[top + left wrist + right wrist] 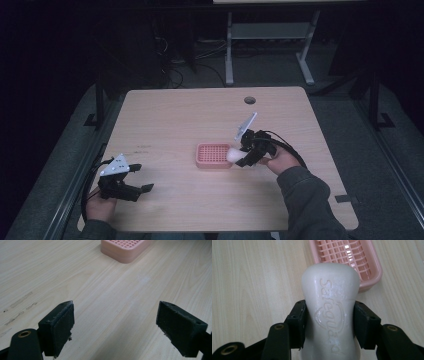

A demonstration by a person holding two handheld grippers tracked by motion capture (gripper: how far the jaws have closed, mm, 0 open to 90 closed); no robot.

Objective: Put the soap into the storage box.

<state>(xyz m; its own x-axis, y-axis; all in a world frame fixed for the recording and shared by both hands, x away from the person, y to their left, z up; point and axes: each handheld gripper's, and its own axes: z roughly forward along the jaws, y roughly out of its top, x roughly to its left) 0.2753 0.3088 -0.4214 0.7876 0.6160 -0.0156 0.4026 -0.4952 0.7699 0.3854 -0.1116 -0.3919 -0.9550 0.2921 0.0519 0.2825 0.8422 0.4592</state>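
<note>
A white bar of soap (330, 310) with raised lettering is clamped between the jaws of my right gripper (329, 320), which is shut on it. In the high view the soap (234, 154) hangs at the right end of a pink grid soap dish (212, 155), held by my right gripper (243, 156). The dish (348, 257) lies just beyond the soap's tip. My left gripper (141, 178) rests near the table's front left, open, nothing between its jaws (116, 327). The pink dish (123, 250) lies far ahead of it.
The light wooden table (165, 120) has a round cable hole (249, 100) at its back edge. A white-legged desk frame (267, 47) stands on the dark floor behind. Faint scuff marks (20, 305) mark the wood near my left gripper.
</note>
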